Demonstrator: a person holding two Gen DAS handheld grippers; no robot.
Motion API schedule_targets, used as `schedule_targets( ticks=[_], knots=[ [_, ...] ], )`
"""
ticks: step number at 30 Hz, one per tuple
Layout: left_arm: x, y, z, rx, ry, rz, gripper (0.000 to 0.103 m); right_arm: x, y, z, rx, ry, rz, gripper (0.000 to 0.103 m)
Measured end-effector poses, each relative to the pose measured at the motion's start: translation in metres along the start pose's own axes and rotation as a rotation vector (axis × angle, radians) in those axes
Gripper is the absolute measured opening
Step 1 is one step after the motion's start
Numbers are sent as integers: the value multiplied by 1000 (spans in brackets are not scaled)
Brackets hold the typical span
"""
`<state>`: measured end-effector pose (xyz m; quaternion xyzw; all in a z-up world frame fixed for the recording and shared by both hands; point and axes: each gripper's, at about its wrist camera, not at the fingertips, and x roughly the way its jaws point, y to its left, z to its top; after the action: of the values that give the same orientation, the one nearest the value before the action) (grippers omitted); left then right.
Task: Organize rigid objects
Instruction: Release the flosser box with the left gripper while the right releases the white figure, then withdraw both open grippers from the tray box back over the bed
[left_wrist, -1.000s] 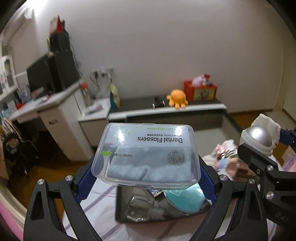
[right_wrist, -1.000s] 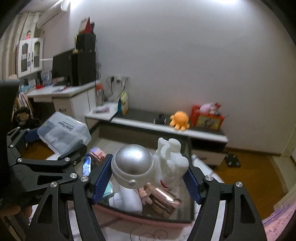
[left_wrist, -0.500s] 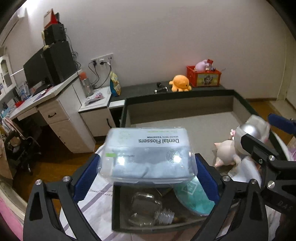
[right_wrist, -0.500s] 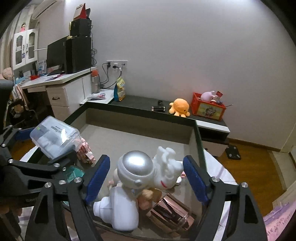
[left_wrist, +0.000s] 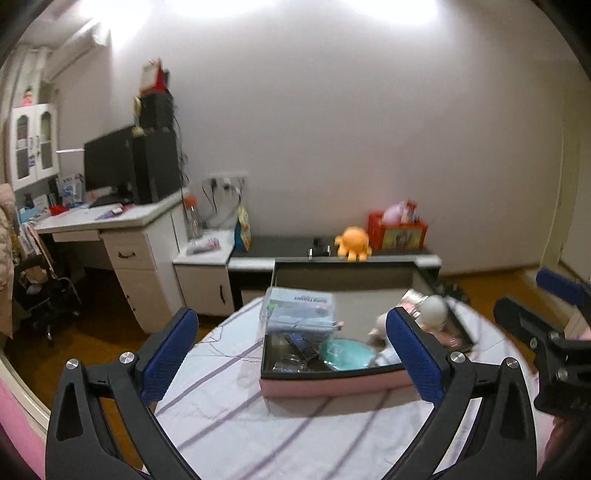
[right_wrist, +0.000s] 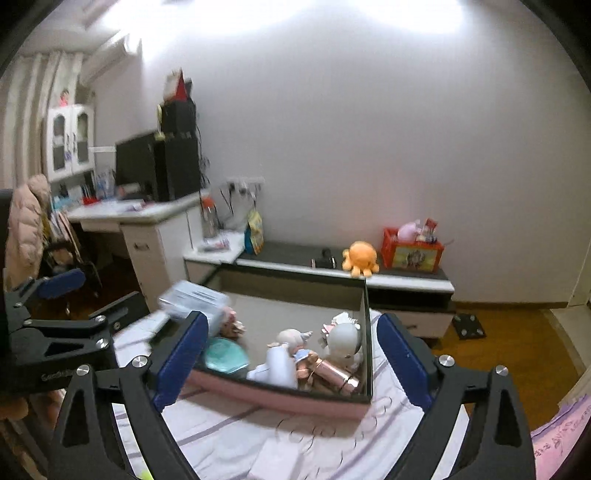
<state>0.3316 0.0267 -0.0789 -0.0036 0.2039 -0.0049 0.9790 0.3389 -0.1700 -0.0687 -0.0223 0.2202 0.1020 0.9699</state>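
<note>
Clear plastic floss box (left_wrist: 300, 309) and silver-headed astronaut figurine (right_wrist: 343, 341) now lie in the pink-walled bin (left_wrist: 332, 384); my left claw (left_wrist: 295, 360) and right claw (right_wrist: 291, 363) have just been opening, wide and empty.

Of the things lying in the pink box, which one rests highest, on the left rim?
The clear dental flosser case: it lies across the left edge of the pink box, above the teal pouch and the silver-headed astronaut figure, which lie down inside.
</note>
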Motion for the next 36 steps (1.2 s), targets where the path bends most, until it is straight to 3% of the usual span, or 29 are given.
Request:
schedule_targets(
  ticks=[8, 11, 13, 17, 30, 36],
  knots=[
    [-99, -23, -25, 46, -118, -31, 103, -104, 20, -24, -21, -135, -16, 94],
    [-123, -30, -36, 64, -142, -22, 103, -131, 25, -35, -35, -173, -41, 95],
    [-137, -32, -41, 66, -147, -38, 103, -147, 26, -43, -27, -187, -57, 103],
    [-158, -37, -50, 81, -162, -32, 103, -169, 25, -53, -14, -209, -71, 103],
    [-178, -39, -68, 94, -189, -11, 103, -194, 27, -72, -13, -218, -89, 103],
    [-150, -34, -92, 69, -56, -65, 103, -180, 26, -89, -4, -156, -81, 103]
  ],
)
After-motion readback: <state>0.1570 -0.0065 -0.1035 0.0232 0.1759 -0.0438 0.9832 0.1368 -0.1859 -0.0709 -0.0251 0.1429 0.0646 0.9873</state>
